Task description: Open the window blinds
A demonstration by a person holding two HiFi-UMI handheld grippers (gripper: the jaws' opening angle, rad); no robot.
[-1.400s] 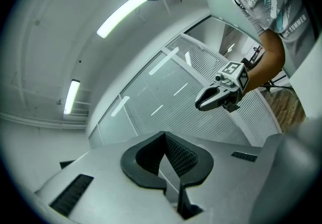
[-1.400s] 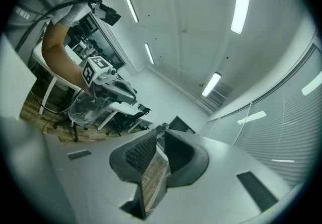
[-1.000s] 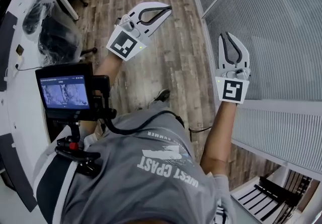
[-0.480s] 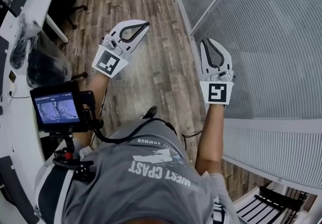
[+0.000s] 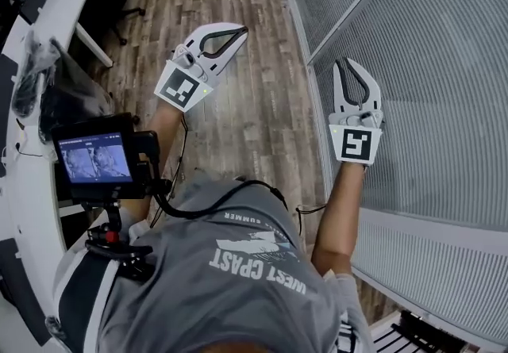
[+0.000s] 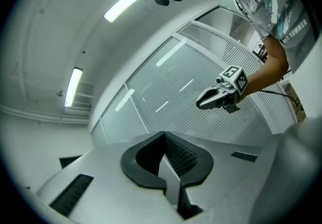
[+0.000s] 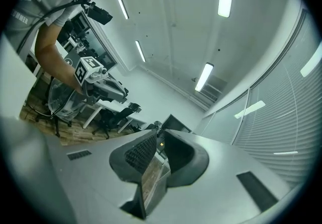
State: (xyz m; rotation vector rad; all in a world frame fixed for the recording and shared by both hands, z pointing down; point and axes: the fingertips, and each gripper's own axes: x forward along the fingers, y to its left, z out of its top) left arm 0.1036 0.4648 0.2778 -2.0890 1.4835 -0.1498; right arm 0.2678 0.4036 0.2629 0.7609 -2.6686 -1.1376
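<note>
Since the window blinds point(image 5: 444, 66) hang closed as a wall of level slats on the right side of both grippers, the right gripper point(image 5: 347, 65) is the nearer one, just beside the slats. The left gripper point(image 5: 241, 29) is well apart from them. Both have their jaws pressed together, with nothing between. I see no cord or wand.

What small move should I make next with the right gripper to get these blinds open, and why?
Probably ease the right gripper toward the blinds near the frame post, opening its jaws. It and the left gripper are shut on nothing, the blinds look closed, and no cord or wand shows in any view, so finding the control comes first.
</note>
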